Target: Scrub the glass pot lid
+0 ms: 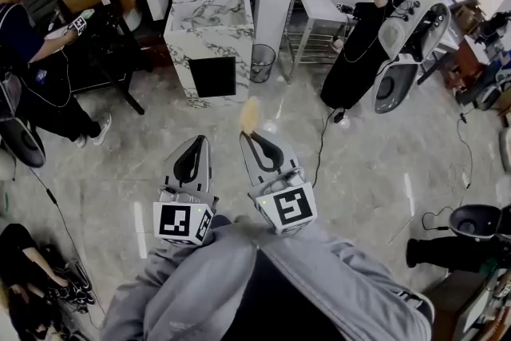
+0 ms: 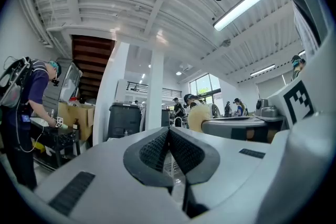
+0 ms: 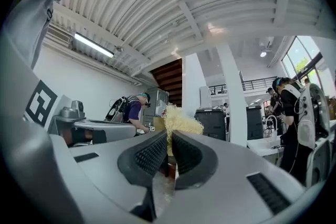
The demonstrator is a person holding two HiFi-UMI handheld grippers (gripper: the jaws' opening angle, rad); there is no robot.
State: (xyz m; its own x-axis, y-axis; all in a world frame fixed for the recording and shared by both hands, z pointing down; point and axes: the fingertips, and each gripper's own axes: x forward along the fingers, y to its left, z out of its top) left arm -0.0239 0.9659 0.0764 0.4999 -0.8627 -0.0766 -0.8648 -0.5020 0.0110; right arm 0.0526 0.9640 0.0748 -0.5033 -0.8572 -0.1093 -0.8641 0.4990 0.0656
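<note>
The left gripper [image 1: 196,143] is hovering over the marble-pattern floor [image 1: 363,172], its jaws pressing together with nothing between them. Just beside it, the right gripper [image 1: 252,140] is clamping the base of a pale yellow fibrous scrubber [image 1: 250,116], which is projecting beyond the jaw tips.

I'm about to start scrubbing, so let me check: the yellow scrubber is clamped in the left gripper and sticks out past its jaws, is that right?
Not quite. The yellow scrubber is clamped in the right gripper, not the left, and sticks out past its jaws. The right gripper view shows it; the left gripper is shut on nothing.
</note>
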